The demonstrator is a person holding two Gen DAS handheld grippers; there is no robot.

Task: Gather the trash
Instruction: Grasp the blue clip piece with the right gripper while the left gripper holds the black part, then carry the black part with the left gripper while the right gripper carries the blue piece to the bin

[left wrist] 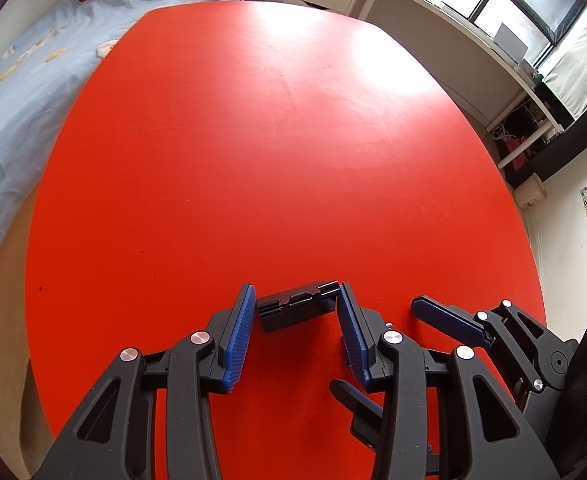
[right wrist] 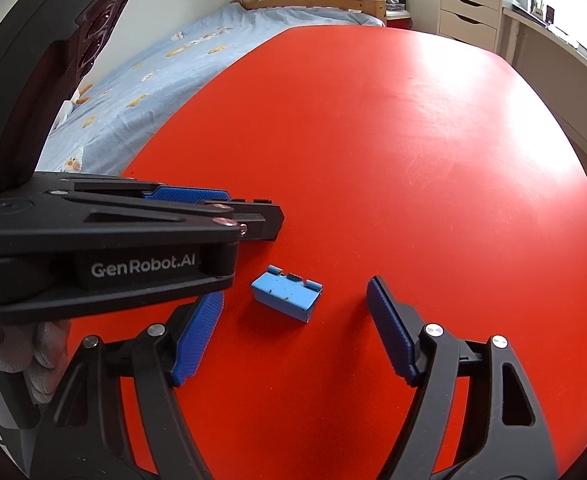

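Red fills both of my feeds — the surface [left wrist: 277, 152] is bare apart from two small clips near its close edge. Through the left wrist camera I see the left tongs [left wrist: 296, 307] clamped on a black clip [left wrist: 295, 312], both ridged blue pads pressed against its short ends, the piece sitting right at the fingertips and low over the red top. I cannot tell from this angle whether the clip is lifted or resting on the surface.

My right wrist camera shows the right tongs [right wrist: 295, 300] standing apart, with a blue clip [right wrist: 286, 294] lying flat on the surface between the two pads and touching neither. It lies nearer the left pad than the right one, turned a little askew to the fingers.

Each view gives me something the other lacks. The left feed never shows the blue clip; it catches only one blue finger of the right tongs coming in from the right, just beside my left tongs. The right feed shows the left tongs side-on, with their white lettering, reaching in from the left edge, the black clip poking out past their tip — and a gloved hand [right wrist: 43, 354] wrapped around the handle below.

Both pairs of tongs point steeply down at the surface, close together, the left pair slightly farther out. A bed [right wrist: 165, 60] with a pale blue cover runs along the far left side.
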